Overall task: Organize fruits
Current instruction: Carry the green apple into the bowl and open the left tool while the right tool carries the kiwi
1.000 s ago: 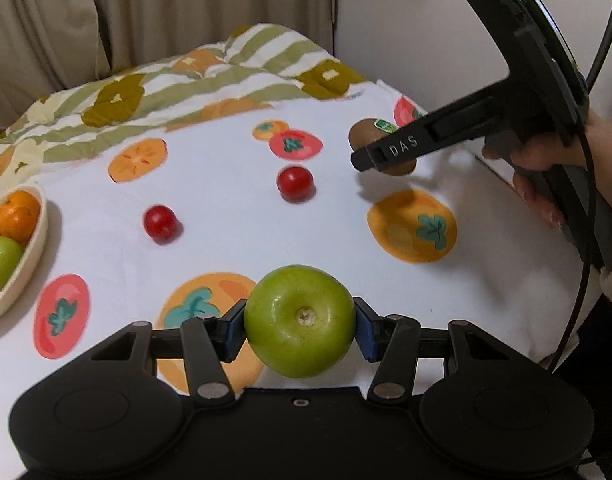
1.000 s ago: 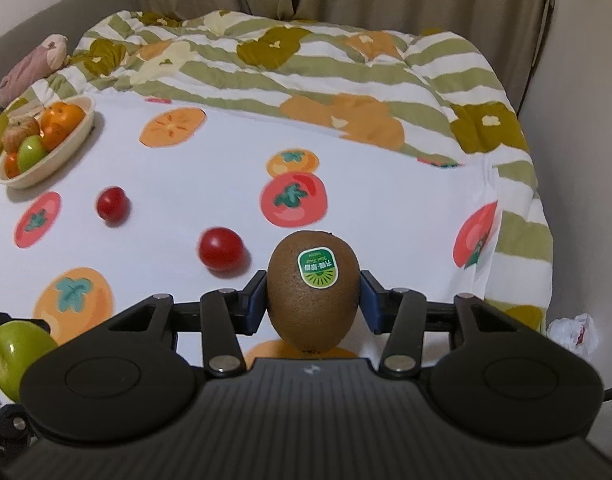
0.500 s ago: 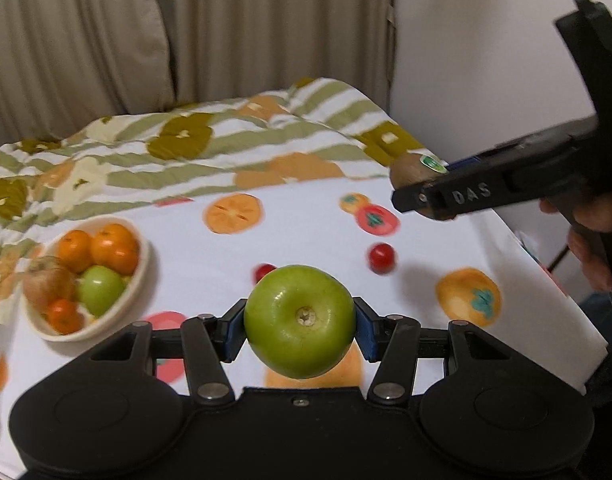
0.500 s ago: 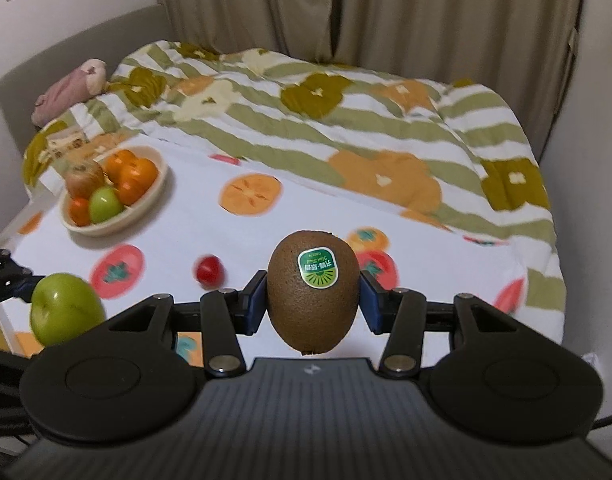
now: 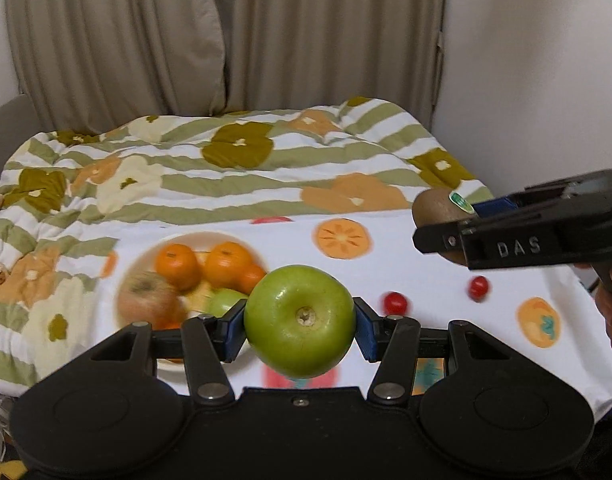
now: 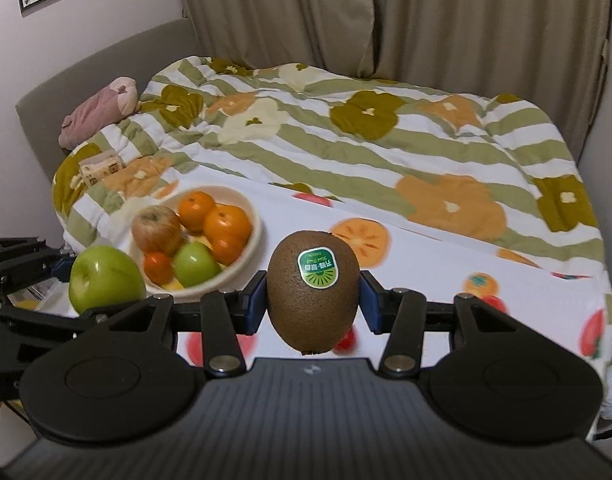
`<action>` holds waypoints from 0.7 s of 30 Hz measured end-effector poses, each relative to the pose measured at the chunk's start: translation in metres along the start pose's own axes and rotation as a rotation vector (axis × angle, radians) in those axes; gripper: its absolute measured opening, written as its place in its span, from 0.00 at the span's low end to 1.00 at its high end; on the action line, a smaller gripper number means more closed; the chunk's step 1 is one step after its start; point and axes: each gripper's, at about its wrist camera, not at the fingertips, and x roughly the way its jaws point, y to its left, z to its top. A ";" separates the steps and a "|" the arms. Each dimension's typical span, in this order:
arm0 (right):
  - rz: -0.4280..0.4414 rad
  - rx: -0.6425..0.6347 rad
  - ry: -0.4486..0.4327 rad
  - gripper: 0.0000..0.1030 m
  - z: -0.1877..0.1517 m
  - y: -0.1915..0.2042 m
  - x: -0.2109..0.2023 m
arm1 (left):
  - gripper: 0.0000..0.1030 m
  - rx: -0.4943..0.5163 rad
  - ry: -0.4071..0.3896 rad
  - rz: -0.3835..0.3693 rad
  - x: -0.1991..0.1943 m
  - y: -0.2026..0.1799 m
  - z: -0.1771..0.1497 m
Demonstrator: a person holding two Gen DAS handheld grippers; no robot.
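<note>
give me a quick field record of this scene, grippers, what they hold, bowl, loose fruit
left gripper: shut on round green apple
right gripper: shut on brown fuzzy kiwi with green sticker
cream bowl: holds oranges, a reddish apple, a green apple
loose fruit: two small red tomatoes on the white fruit-print cloth

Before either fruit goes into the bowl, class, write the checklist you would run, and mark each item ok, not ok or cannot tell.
1. Left tongs grip the apple on both sides: ok.
2. Right tongs grip the kiwi on both sides: ok.
3. Bowl in view and upright: ok.
4. Room in the bowl for two more fruits: cannot tell, it looks crowded.
5. All loose fruit collected: not ok, two tomatoes lie on the cloth.
</note>
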 end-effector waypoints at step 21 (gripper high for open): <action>-0.042 0.108 0.051 0.61 0.042 0.051 0.116 | 0.56 0.129 0.080 -0.065 0.121 0.105 0.028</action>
